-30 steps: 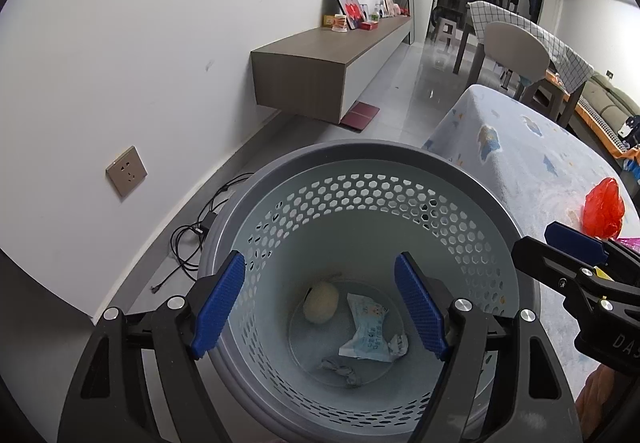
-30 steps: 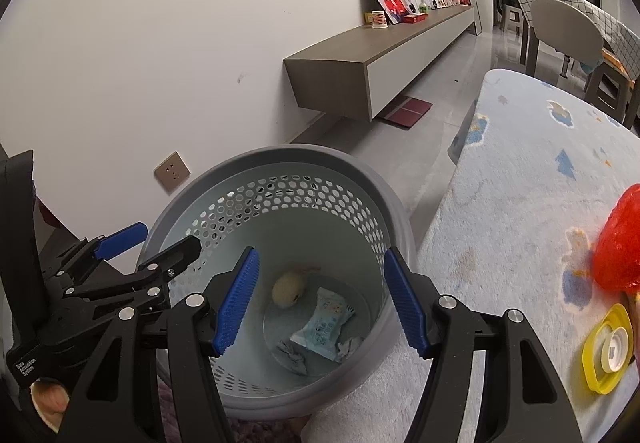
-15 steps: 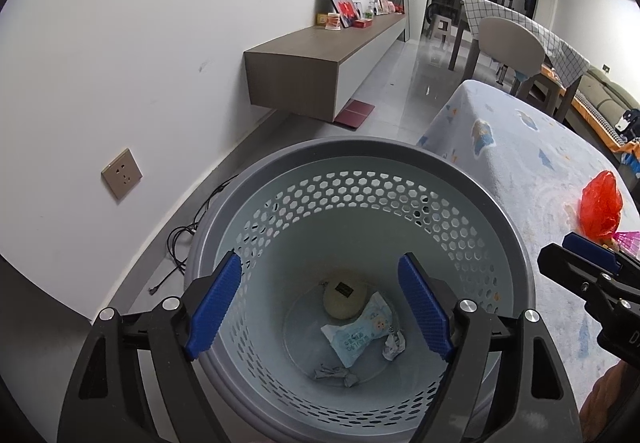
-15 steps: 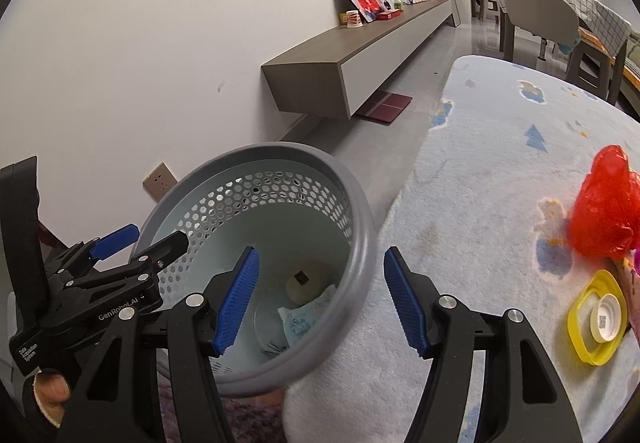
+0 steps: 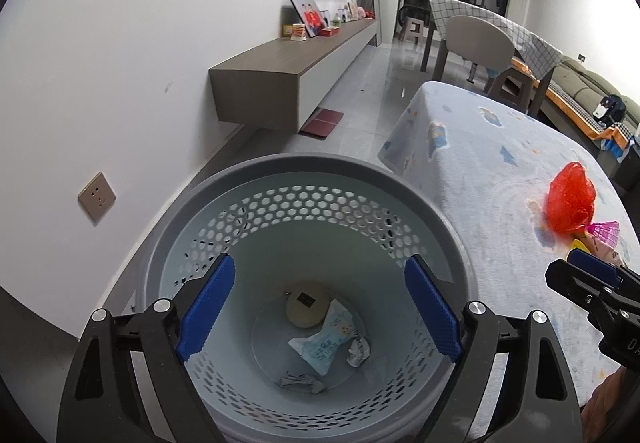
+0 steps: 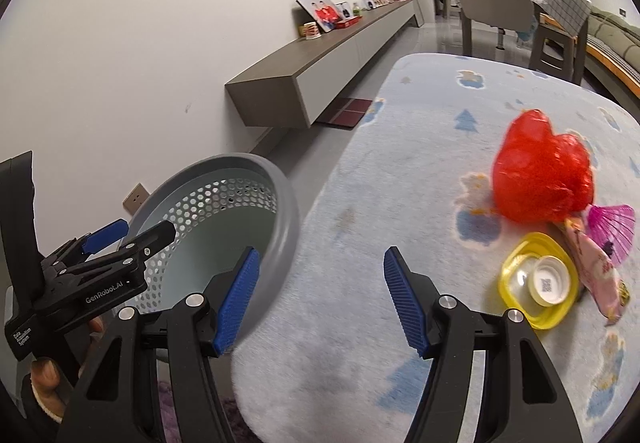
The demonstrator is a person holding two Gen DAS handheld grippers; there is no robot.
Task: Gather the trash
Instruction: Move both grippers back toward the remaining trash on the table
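Trash [image 5: 324,339] lies at the bottom of a grey perforated basket [image 5: 304,171] beside a blue-covered table [image 6: 400,203]. Left gripper [image 5: 318,307], jaws just widened and empty, hangs over the basket; right gripper [image 6: 320,293], jaws apart and empty, hangs near a red bag [image 6: 540,175] and yellow lid [image 6: 516,271].

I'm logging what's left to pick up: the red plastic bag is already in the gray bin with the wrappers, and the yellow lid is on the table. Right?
Not quite. The red plastic bag is on the table, beside the yellow lid, as the right wrist view shows. The gray bin holds only wrappers and small scraps.
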